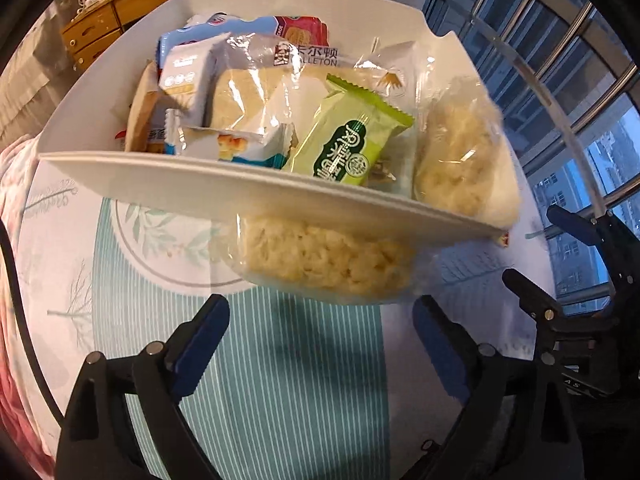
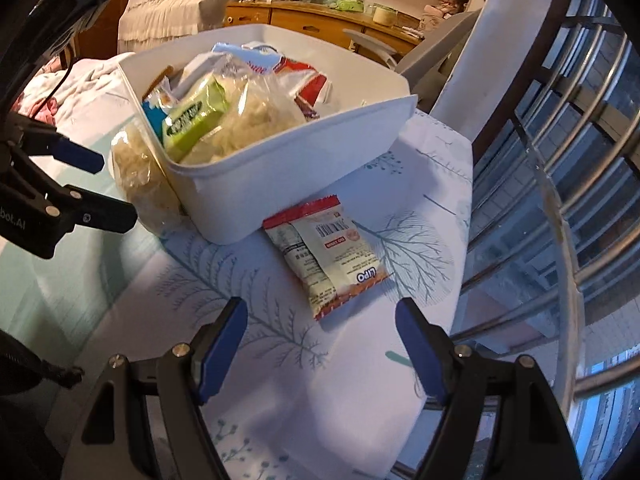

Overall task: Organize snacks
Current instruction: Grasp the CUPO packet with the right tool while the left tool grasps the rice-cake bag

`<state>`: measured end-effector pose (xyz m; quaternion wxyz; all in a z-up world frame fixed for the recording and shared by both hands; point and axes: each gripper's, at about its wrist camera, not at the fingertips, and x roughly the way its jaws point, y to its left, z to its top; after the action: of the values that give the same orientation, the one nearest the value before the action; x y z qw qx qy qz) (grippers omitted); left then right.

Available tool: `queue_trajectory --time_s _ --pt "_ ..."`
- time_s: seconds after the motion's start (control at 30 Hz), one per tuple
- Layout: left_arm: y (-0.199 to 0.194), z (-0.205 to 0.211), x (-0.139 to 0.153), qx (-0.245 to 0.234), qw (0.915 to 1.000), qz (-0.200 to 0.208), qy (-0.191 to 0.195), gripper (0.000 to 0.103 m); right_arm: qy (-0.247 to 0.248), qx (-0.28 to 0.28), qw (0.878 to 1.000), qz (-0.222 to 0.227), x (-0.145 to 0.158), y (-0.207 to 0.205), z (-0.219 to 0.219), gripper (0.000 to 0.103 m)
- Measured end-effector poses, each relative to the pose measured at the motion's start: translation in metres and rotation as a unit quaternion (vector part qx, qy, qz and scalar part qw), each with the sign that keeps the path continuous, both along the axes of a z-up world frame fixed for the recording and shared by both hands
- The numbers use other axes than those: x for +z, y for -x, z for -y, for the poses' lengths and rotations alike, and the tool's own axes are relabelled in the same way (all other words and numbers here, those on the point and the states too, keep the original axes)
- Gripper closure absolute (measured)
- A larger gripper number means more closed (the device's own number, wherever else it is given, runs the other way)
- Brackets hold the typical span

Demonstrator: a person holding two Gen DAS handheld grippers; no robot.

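Note:
A white bin [image 1: 256, 184] [image 2: 288, 184] holds several wrapped snacks, among them a green packet [image 1: 352, 144] [image 2: 196, 116] and a clear-wrapped rice cake [image 1: 456, 152]. Another clear-wrapped rice cake [image 1: 328, 268] [image 2: 140, 176] lies on the tablecloth against the bin's outer wall. My left gripper [image 1: 320, 336] [image 2: 104, 184] hangs open just short of it, with nothing between the fingers. A red-and-white snack packet [image 2: 324, 252] lies flat on the cloth beside the bin. My right gripper [image 2: 322, 340] [image 1: 540, 252] stands open above the cloth close to that packet, not touching it.
The round table wears a white and teal leaf-print cloth [image 1: 280, 380] [image 2: 360, 380]. Its edge [image 2: 460, 264] drops off right of the packet, toward metal window bars [image 2: 580, 160]. A wooden dresser [image 2: 320, 24] and a bed [image 2: 168, 0] stand beyond the bin.

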<state>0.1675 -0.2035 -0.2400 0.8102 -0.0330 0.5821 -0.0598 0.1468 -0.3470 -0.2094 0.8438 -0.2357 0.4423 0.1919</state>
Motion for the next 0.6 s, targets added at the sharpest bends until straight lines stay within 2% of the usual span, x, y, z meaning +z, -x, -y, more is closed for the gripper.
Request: queue_trajectory --time_s 0.23,0.47,0.6 --pt "-0.019 0.010 -0.009 -0.025 0.9993 0.005 -0.027 0.004 0.011 0.006 1.000 -0.002 -0.019 -0.016 -0.008 0.026" --pt "-0.037 0.012 -0.018 -0.036 0.9993 -0.001 -0.014 0.003 0.014 0.009 1.000 -0.001 -0.031 -0.036 -0.014 0.024" --pt "-0.043 0.012 -0.025 -0.036 0.9994 -0.001 0.000 0.003 -0.005 0.012 1.000 -0.011 -0.031 -0.052 -0.011 0.021"
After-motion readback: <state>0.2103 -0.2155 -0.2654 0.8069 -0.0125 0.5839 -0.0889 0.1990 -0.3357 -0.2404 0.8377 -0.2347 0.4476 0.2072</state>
